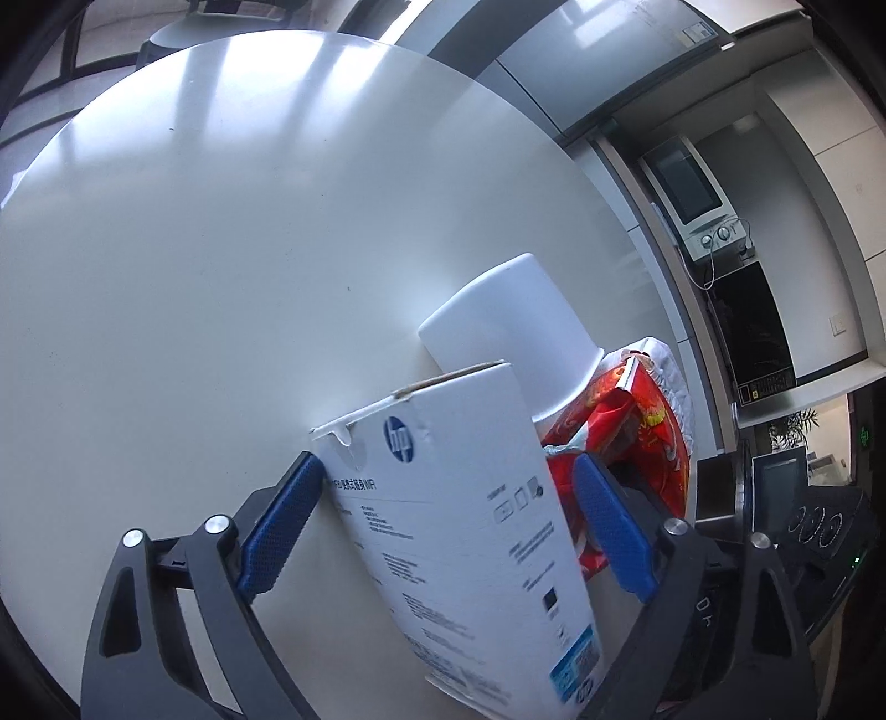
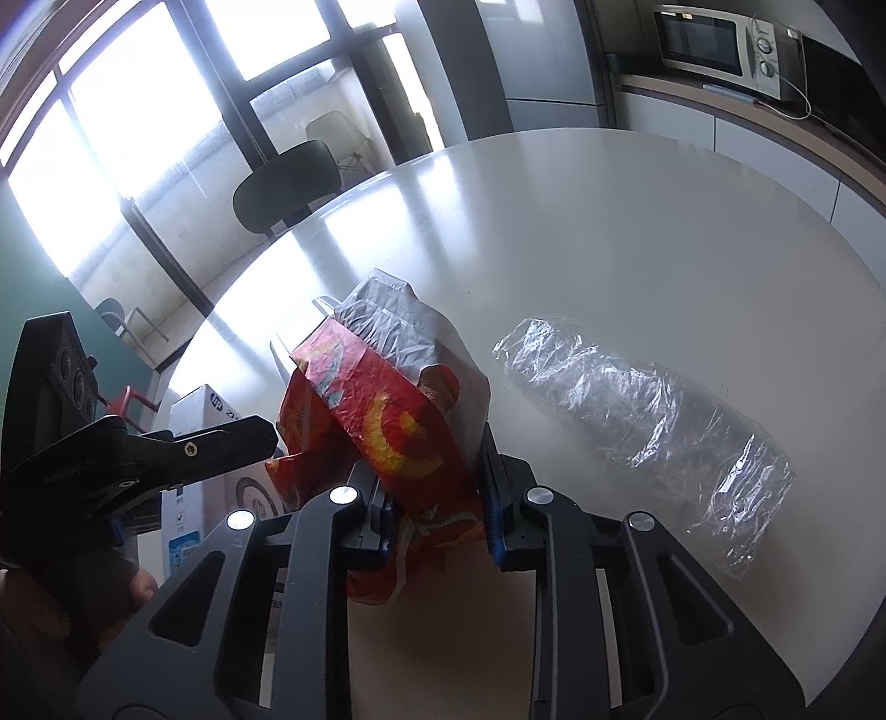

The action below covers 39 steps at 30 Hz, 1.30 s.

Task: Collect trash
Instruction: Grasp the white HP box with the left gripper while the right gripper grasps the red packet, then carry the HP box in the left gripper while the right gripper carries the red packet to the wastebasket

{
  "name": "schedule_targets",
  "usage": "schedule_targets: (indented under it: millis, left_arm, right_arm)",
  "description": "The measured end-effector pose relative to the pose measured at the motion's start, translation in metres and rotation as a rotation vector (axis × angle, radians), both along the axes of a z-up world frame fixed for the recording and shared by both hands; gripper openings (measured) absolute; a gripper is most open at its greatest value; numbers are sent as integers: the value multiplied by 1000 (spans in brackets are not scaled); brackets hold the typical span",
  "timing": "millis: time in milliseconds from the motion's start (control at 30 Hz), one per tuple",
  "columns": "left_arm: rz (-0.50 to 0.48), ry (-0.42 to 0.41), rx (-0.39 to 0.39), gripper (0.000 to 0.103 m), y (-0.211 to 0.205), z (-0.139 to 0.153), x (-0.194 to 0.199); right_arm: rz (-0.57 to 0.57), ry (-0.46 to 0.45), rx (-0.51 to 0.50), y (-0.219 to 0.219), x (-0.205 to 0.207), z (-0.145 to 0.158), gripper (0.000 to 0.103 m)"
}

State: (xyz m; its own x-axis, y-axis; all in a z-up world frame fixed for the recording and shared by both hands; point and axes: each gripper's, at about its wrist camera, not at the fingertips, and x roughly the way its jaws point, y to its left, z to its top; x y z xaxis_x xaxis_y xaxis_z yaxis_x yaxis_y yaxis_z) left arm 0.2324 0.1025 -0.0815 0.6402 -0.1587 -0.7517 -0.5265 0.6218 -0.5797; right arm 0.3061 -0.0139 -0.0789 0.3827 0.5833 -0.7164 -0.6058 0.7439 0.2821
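A white HP box (image 1: 459, 498) stands on the white round table (image 1: 221, 249), between the blue pads of my left gripper (image 1: 448, 465). The left pad lies against the box's edge, while a thin gap shows at the right pad, so the jaws are open around it. Behind the box are a white upturned cup (image 1: 515, 332) and a crumpled red and silver snack bag (image 1: 637, 421). My right gripper (image 2: 426, 465) is shut on that red bag (image 2: 387, 410), which is squeezed between its pads. The box (image 2: 194, 421) and the left gripper's black finger (image 2: 221, 443) appear at the left of the right wrist view.
A crumpled clear plastic wrapper (image 2: 637, 410) lies on the table (image 2: 609, 221) to the right of the bag. A dark chair (image 2: 288, 188) stands beyond the far edge by the windows. A microwave (image 2: 714, 41) sits on the counter behind. A hand (image 2: 138, 587) shows at lower left.
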Motion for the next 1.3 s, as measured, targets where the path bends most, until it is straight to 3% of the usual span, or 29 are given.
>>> schedule_targets:
  millis: [33, 167, 267, 367, 500, 700, 967, 1300]
  left_arm:
    - [-3, 1, 7, 76, 0, -1, 0]
    - [-26, -26, 5, 71, 3, 0, -4]
    - [-31, -54, 38, 58, 4, 9, -11]
    - [-46, -48, 89, 32, 3, 15, -11]
    - [-63, -43, 82, 36, 6, 11, -14]
    - [-93, -64, 123, 31, 1, 20, -24]
    - [-125, -146, 235, 30, -6, 42, -61]
    - [-199, -175, 370, 30, -28, 48, -108]
  right_arm:
    - [-3, -5, -5, 0, -1, 0, 20]
    - [-16, -21, -16, -3, -7, 1, 17]
    - [-30, -29, -15, -8, -12, 3, 16]
    - [-39, -42, -11, -10, -17, 7, 16]
    - [-52, -52, -20, -13, -22, 8, 15]
    - [-69, -72, -30, -19, -37, 14, 14]
    - [-88, -156, -10, -38, -73, 33, 12]
    - [-96, -231, 12, -63, -135, 37, 11]
